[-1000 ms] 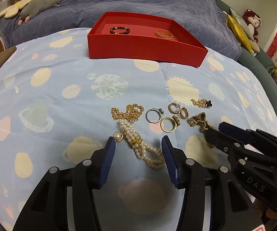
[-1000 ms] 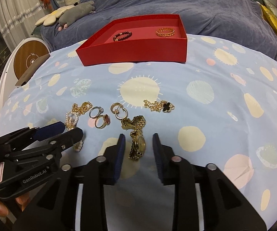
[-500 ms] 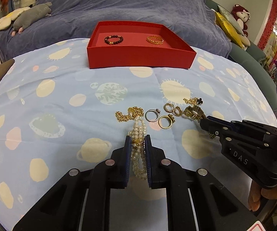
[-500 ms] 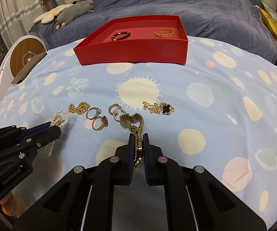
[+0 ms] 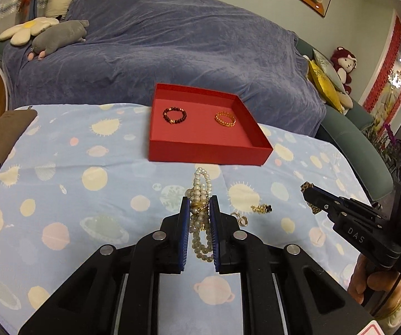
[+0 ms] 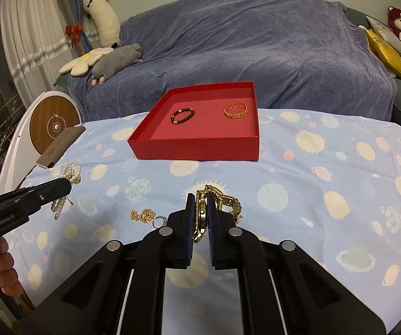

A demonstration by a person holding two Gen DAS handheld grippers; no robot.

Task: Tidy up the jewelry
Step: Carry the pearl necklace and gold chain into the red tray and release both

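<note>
Lifting both catches clear of the cloth since a second ago.
Left gripper [image 5: 199,209] pinches the pearl necklace [image 5: 200,192]; right gripper [image 6: 200,209] clamps the gold watch [image 6: 201,212]; red tray [image 6: 197,148] likely next.

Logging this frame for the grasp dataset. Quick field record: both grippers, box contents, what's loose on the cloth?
left gripper: shut on pearl necklace, lifted
right gripper: shut on gold watch, lifted
red box: open, holds dark bead bracelet and gold bracelet, apart
loose on cloth: gold chain, silver ring, clover pendant chain
</note>
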